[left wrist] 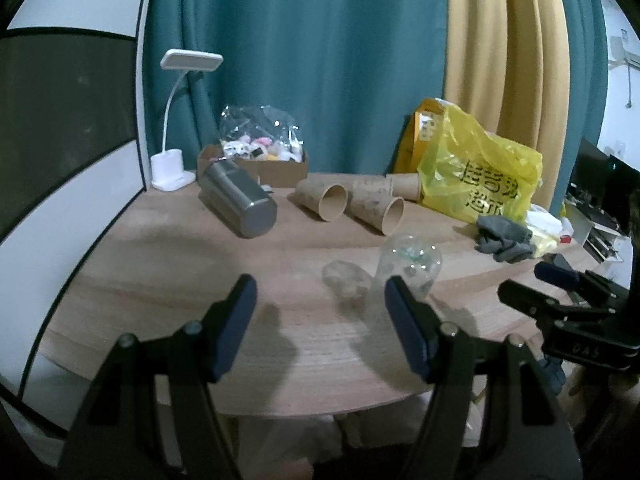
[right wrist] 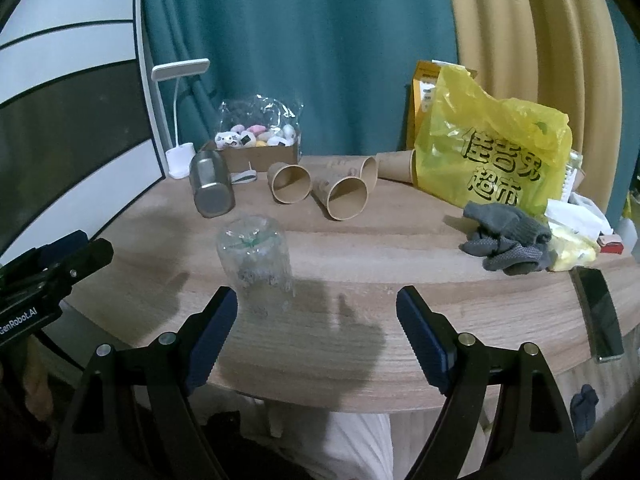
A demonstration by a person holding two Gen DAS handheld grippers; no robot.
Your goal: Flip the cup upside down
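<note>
A clear plastic cup (left wrist: 408, 266) stands upside down on the wooden table (left wrist: 200, 256), base up; it also shows in the right wrist view (right wrist: 256, 256). My left gripper (left wrist: 320, 320) is open and empty, just short of the cup, which is beside its right finger. My right gripper (right wrist: 316, 332) is open and empty, with the cup just ahead of its left finger. Each gripper shows at the edge of the other's view: the right one (left wrist: 560, 296) and the left one (right wrist: 60, 260).
A steel tumbler (right wrist: 210, 186) and several brown paper cups (right wrist: 346, 196) lie on their sides further back. A cardboard box of toys (right wrist: 256, 148), a white lamp (right wrist: 180, 120), a yellow bag (right wrist: 492, 152), grey gloves (right wrist: 504, 240) and a phone (right wrist: 598, 312) are around.
</note>
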